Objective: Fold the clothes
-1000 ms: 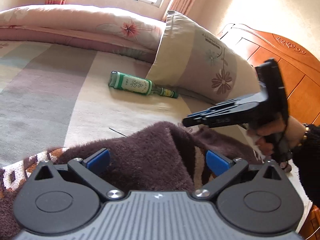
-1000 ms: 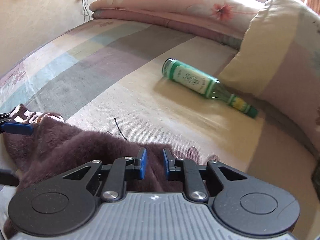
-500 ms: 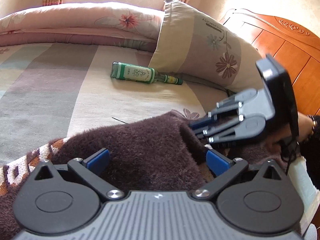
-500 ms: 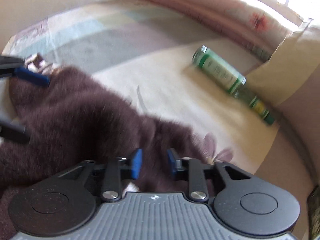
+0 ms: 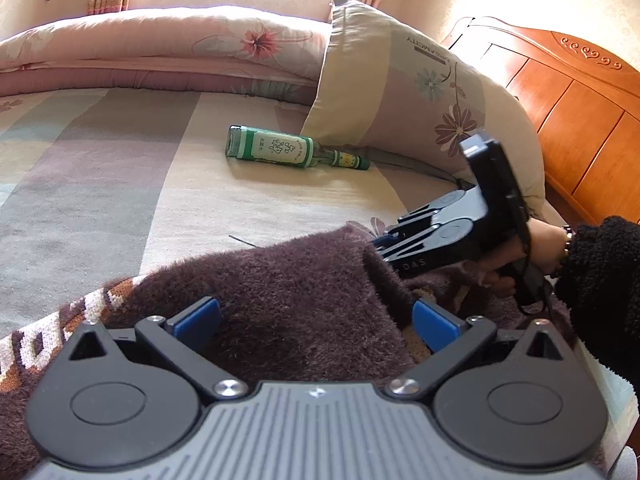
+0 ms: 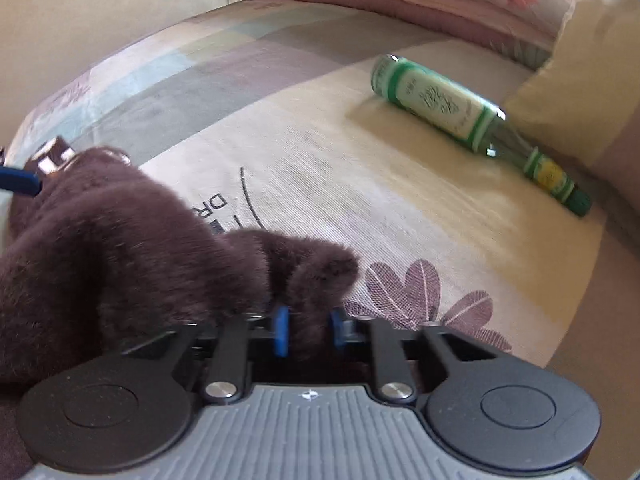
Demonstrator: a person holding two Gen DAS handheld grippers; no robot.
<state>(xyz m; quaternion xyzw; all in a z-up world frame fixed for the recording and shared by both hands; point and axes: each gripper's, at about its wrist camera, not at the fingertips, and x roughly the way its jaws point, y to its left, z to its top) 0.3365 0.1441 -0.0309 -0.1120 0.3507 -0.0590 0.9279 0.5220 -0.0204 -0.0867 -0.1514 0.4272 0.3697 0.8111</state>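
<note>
A dark brown fuzzy garment [image 5: 288, 292] with a brown-and-white patterned border [image 5: 52, 340] lies bunched on the bed's near side. My left gripper [image 5: 316, 320] hovers over it, open, its blue pads wide apart with a hump of fabric between them. In the left wrist view my right gripper [image 5: 380, 246] reaches in from the right, held by a hand in a black sleeve [image 5: 600, 280], fingertips buried in the garment's right edge. In the right wrist view my right gripper [image 6: 309, 330] has its jaws closing, pads pinching a fold of the garment [image 6: 120, 248].
A green glass bottle [image 5: 276, 152] lies on its side on the striped bedsheet [image 5: 100, 184], in front of a floral pillow [image 5: 420, 96]. A folded quilt [image 5: 160, 48] runs along the far edge. A wooden headboard [image 5: 580, 112] stands to the right.
My right gripper came down from above the garment's right edge into the fabric, opened briefly, then closed on a fold. The left gripper stayed put, open.
</note>
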